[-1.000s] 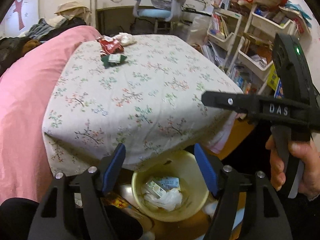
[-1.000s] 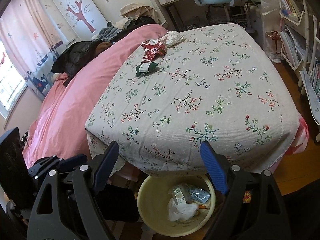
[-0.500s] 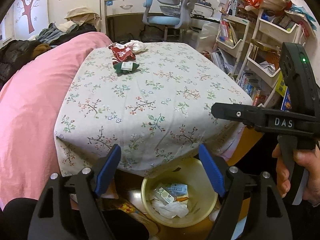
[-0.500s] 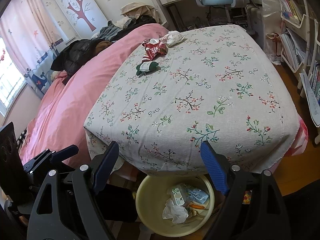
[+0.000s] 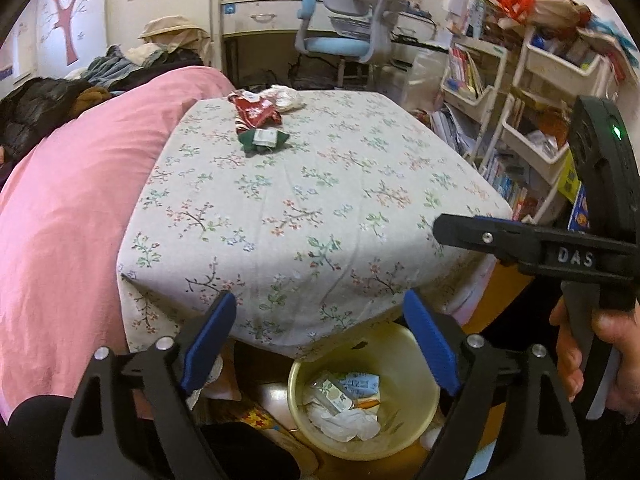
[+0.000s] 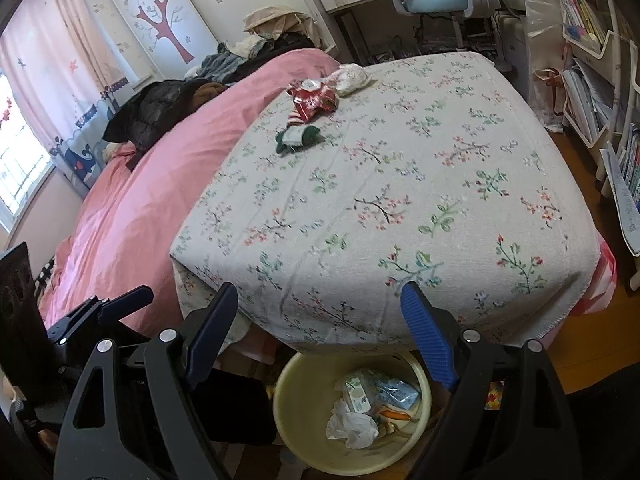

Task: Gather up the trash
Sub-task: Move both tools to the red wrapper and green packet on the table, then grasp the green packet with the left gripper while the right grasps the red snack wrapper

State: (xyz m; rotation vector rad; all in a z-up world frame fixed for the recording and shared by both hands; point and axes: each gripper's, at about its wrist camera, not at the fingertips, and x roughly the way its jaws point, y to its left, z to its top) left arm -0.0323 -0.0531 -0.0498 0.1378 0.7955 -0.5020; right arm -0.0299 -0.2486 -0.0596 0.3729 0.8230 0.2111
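Three pieces of trash lie grouped far ahead of both sets of fingers, near the far left corner of the floral-cloth-covered counter (image 6: 400, 184): a dark green crumpled wrapper with a white label (image 6: 298, 138) nearest, a red-and-white crinkled snack bag (image 6: 312, 100) just behind it, and a white crumpled paper wad (image 6: 351, 77) touching the bag's far side. In the left wrist view the same three appear in a line: the green wrapper (image 5: 264, 140), the red bag (image 5: 256, 110) and the white wad (image 5: 286, 98). The wide stretch of cloth between them and the counter's near edge carries nothing else. The near edge overhangs a round pale yellow plastic bin (image 6: 304, 436) on the floor, directly below and between the fingers; it holds a white tissue, a small green-and-white carton, a blue packet and an orange scrap. The left gripper (image 5: 320, 344) hangs with its two blue-padded fingers spread wide and released, grasping nothing, in front of the near edge. The right gripper (image 6: 320, 336) is likewise spread and empty at that edge; from the left wrist view it shows as a black bar lettered DAS (image 5: 540, 246) off to the right, held by a bare hand (image 5: 592, 364). A pink bedspread (image 6: 152, 200) borders the counter on the left, white shelves of books (image 5: 516, 112) stand to the right, and a blue-seated chair (image 5: 340, 36) sits beyond the far edge.
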